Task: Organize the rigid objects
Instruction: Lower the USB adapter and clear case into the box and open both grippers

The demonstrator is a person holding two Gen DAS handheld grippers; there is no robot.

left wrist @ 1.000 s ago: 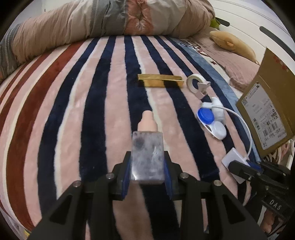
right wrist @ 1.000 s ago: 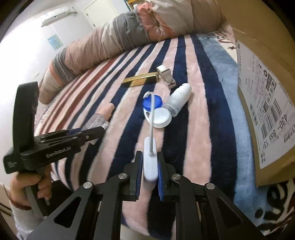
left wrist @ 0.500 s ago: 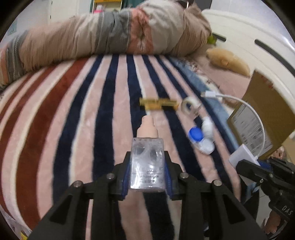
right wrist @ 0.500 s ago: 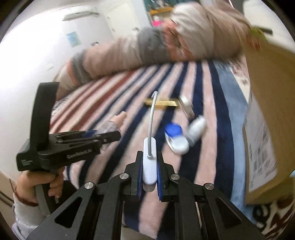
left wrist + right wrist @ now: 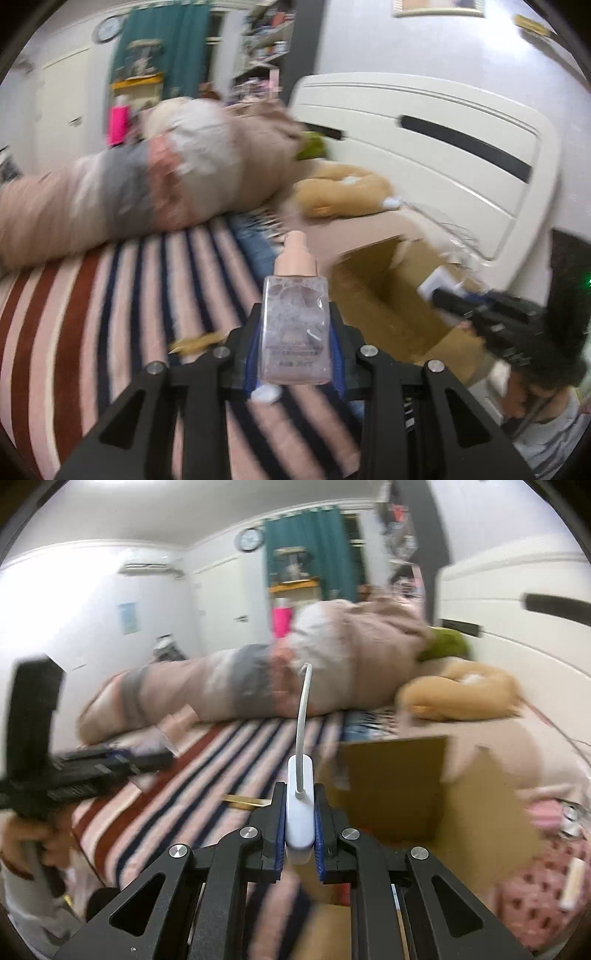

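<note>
Two grippers we hold above the striped bed (image 5: 110,314), cardboard box (image 5: 391,775) open to the right. Left gripper (image 5: 295,343) clamps a clear bottle (image 5: 294,325), beige cap forward. Right gripper (image 5: 300,827) pinches the white adapter (image 5: 300,805), its cable (image 5: 301,716) curving up.

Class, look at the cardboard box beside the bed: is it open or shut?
Open. The cardboard box has its flaps up and its brown inside shows; the contents cannot be told.
</note>
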